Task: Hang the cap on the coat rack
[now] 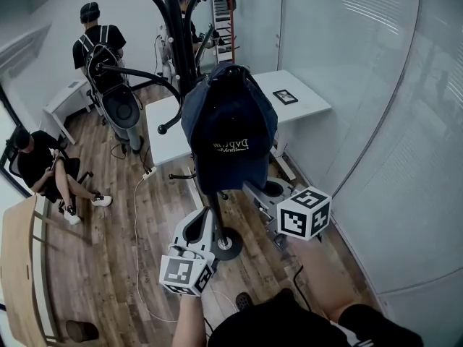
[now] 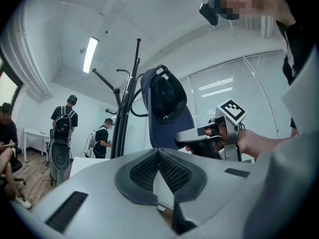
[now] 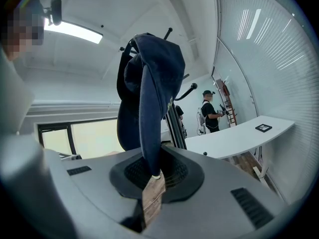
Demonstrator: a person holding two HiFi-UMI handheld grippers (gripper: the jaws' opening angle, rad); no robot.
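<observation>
Head view: the dark navy cap [image 1: 228, 118] is up against the coat rack [image 1: 173, 27], level with its curved hooks, crown up and brim hanging down toward the near side. I cannot tell whether the crown bears on a hook.

Right gripper view: the right gripper [image 3: 154, 171] has its jaws clenched on the lower edge of the cap's brim, and the fabric runs straight down between the ribbed pads. One ball-tipped hook end shows just above the crown.

Left gripper view: the left gripper [image 2: 158, 158] has its jaws closed pad to pad with nothing between them. It is held near and to the left, below the cap and apart from it, and looks up into the cap's open underside. The rack's pole stands just left of the cap.

Surroundings:
- The rack's round base stands on the wooden floor [image 1: 108, 266], between the two grippers.
- A white cable [image 1: 136, 223] trails across the boards.
- A white desk [image 1: 307, 107] stands far right and carries a small dark frame [image 1: 285, 96].
- A standing person with a backpack [image 1: 98, 45] is far left.
- A seated person [image 1: 40, 165] is at the left.
</observation>
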